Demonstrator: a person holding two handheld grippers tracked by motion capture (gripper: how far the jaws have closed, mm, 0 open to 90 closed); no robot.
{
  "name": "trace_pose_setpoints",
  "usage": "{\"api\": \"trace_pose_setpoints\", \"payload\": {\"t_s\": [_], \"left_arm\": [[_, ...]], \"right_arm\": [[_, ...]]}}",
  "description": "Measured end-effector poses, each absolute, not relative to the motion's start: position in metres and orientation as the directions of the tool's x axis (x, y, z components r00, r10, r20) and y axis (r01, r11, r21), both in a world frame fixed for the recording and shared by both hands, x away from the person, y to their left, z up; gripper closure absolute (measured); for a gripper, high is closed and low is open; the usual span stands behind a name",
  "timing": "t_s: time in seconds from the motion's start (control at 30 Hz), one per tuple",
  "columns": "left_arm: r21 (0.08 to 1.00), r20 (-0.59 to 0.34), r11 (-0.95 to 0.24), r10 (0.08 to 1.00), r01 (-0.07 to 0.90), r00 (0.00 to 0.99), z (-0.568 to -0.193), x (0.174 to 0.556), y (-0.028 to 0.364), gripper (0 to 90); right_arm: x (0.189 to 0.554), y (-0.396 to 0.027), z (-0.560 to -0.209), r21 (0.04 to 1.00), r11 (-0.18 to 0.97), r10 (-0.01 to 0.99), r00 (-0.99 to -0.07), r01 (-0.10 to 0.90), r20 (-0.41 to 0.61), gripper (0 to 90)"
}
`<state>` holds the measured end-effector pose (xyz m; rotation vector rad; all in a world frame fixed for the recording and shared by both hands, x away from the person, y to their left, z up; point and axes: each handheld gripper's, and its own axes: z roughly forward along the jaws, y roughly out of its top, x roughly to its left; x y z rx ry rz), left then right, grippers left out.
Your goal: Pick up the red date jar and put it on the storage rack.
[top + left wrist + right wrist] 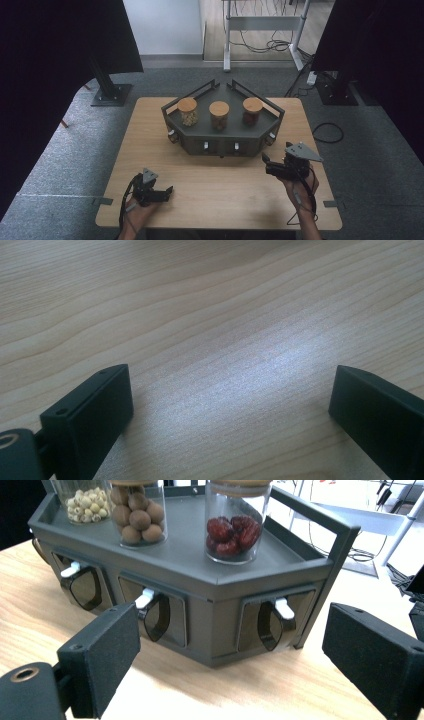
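A: What is nearest to the right gripper (265,161)?

B: The dark grey drawer cabinet (223,131), the one with angled sides. It stands at the far middle of the wooden table (220,200). The right gripper is just beside its front right corner, not touching it. Its jaws are spread wide and nothing is between them.

A: What does the right gripper view show there?

B: Three small drawers with white handles. The right drawer (276,621) lies straight ahead between the jaws, the middle drawer (154,614) is beside the left jaw, and the left drawer (80,582) is farther off.

A: And on top of the cabinet?

B: Three glass jars with wooden lids stand upright in the tray top, apart from each other. The jar of red fruits (233,522) is at the right, the jar of brown balls (138,512) in the middle, and the jar of pale seeds (86,499) at the left.

A: Where is the left gripper (169,190)?

B: Low over the near left part of the table, well apart from the cabinet. Its jaws are also released and wide, with bare wood between them.
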<state>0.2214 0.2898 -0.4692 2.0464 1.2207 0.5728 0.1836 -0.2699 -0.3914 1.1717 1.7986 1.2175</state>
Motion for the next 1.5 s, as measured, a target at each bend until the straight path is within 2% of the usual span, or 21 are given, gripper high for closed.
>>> {"api": "trace_pose_setpoints", "payload": {"t_s": [0.77, 1.5], "left_arm": [[0.737, 0.029, -0.331, 0.886, 0.589, 0.462, -0.469, 0.221, 0.289, 3.7], [0.738, 0.028, -0.329, 0.888, 0.59, 0.46, -0.469, 0.22, 0.289, 3.7]], "right_arm": [[0.166, -0.268, -0.432, 0.907, 0.197, 0.943, -0.325, 0.371, -0.072, 8.0], [0.173, -0.266, -0.472, 0.855, 0.222, 0.953, -0.289, 0.469, -0.088, 8.1]]}}
